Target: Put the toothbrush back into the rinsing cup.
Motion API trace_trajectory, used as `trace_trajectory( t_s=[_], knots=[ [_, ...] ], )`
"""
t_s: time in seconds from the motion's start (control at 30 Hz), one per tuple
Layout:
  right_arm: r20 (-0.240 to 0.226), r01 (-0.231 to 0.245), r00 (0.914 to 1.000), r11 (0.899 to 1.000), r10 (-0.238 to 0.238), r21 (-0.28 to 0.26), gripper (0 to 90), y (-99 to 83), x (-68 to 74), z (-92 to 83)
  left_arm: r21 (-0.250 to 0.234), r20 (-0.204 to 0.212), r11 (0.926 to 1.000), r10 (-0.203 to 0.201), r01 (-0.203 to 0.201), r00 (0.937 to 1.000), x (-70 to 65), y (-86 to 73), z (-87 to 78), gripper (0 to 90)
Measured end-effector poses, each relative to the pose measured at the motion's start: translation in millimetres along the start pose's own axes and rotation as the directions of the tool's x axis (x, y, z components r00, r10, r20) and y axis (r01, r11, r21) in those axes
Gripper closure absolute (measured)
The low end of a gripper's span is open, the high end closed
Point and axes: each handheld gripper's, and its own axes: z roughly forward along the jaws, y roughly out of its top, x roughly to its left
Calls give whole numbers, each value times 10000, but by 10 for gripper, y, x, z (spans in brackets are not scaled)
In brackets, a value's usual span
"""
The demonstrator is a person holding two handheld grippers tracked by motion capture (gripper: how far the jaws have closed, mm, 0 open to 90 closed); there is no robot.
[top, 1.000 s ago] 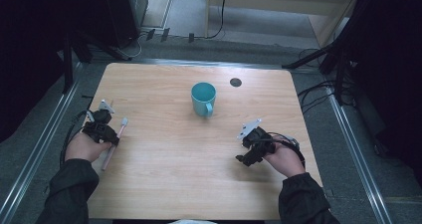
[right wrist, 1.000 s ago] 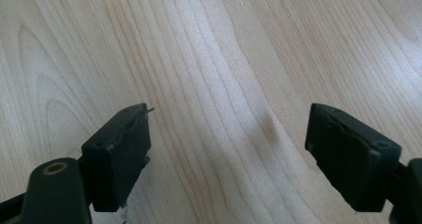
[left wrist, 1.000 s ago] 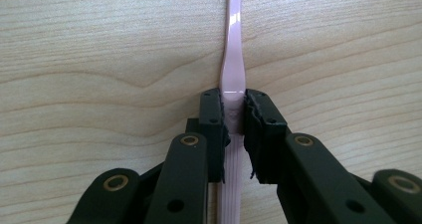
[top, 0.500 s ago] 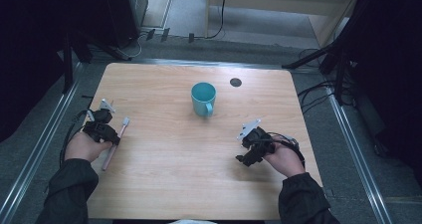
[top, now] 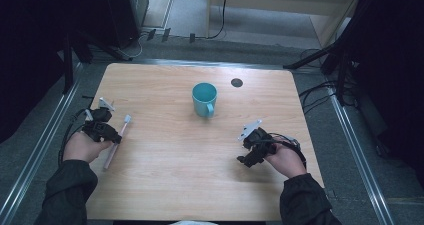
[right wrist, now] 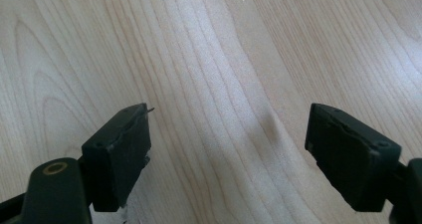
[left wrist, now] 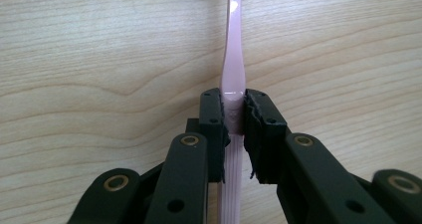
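Nothing's really moved since a second ago: both hands sit in the same spots on the light wooden desk (top: 175, 175), and the teal ceramic mug (top: 204, 99) hasn't budged from the middle-back. The left gripper (left wrist: 234, 115) has its fingers (left wrist: 214, 119) clamped tight on the thin pink plastic toothbrush (left wrist: 232, 69), which lies near the desk's left edge with its white head pointing away. The right gripper (right wrist: 226, 149) hangs over bare wood with its fingers (right wrist: 119, 152) spread wide, holding nothing.

Your left gripper (top: 116, 137) sits at the table's (top: 165, 185) left edge on the toothbrush (top: 120, 133); mug (top: 205, 99) centre-back; right gripper (top: 246, 160) front-right of it.
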Motion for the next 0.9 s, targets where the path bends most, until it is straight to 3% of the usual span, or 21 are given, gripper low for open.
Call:
trace_trajectory(
  t_s=[0.3,0.43,0.53,0.73,0.83,0.87,0.9],
  knots=[
    [-28,-3,10000,10000,3,33,180,0,0,2,-507,237,9986,189,-177,9995,-14,0,-88,786],
    [-36,11,10000,10000,-11,41,180,-3,-1,2,-956,266,9950,331,-304,9991,-37,0,-162,786],
    [-17,-29,10000,10000,29,56,180,-7,0,-3,-1306,288,9904,492,-450,9984,-69,-2,-219,786],
    [-7,-35,10000,10000,35,61,180,-6,2,-5,-2009,732,9784,655,-496,9952,-109,-8,-296,786],
    [-21,-32,10000,10000,32,54,180,-6,1,-4,-2136,771,9757,675,-497,9947,-116,-11,-304,786],
    [-13,-29,10000,10000,29,57,180,-6,1,-5,-2377,732,9698,734,-541,9946,-125,-19,-317,786],
    [-13,-29,10000,10000,29,57,180,-6,1,-5,-2377,732,9698,734,-541,9946,-125,-19,-317,786]
  ],
)
